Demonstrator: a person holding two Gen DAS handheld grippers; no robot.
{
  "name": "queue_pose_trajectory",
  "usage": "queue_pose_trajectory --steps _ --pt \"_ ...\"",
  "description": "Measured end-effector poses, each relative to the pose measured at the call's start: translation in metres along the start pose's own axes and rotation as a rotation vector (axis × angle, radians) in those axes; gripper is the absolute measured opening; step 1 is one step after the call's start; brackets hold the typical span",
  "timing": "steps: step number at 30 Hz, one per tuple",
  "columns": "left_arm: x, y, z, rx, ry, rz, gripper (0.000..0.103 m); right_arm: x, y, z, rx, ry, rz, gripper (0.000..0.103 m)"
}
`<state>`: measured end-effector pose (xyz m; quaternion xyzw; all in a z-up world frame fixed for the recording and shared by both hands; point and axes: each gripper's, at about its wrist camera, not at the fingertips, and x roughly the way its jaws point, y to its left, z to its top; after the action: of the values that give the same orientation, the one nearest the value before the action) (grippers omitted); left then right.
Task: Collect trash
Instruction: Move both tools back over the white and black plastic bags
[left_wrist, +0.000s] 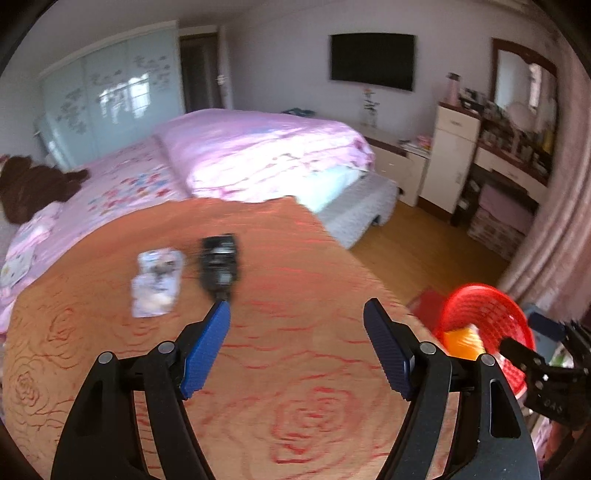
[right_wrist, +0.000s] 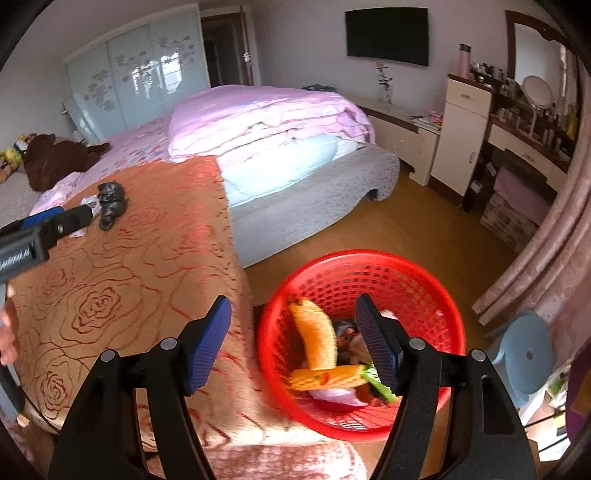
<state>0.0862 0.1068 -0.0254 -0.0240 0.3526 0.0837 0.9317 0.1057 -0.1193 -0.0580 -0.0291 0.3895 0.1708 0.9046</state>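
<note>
Left tongs (left_wrist: 297, 308) spread wide, empty, above the rose-patterned table (left_wrist: 258, 369). Just ahead on the cloth: black crumpled bag (left_wrist: 218, 264) beside a clear plastic wrapper (left_wrist: 157, 282). Right tongs (right_wrist: 293, 304) likewise released, empty, over the red mesh basket (right_wrist: 424, 291) on the floor, holding orange foam netting (right_wrist: 317, 339) and other scraps.

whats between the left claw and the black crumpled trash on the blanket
Nothing: in the left wrist view, only bare orange rose-patterned blanket separates the open left claw from the black trash.
</note>
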Motion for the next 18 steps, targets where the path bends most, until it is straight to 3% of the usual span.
queue_pose_trajectory --steps 8,13,18 --pt "0.004 0.080 0.003 -0.119 0.015 0.131 0.072 0.012 0.036 0.009 -0.022 0.000 0.067 0.068" --pt "0.016 0.125 -0.001 -0.142 0.045 0.235 0.072 0.021 0.055 0.014 -0.034 0.006 0.095 0.068" --pt "0.037 0.141 0.000 -0.136 0.092 0.193 0.072 0.028 0.068 0.017 -0.041 0.014 0.109 0.068"
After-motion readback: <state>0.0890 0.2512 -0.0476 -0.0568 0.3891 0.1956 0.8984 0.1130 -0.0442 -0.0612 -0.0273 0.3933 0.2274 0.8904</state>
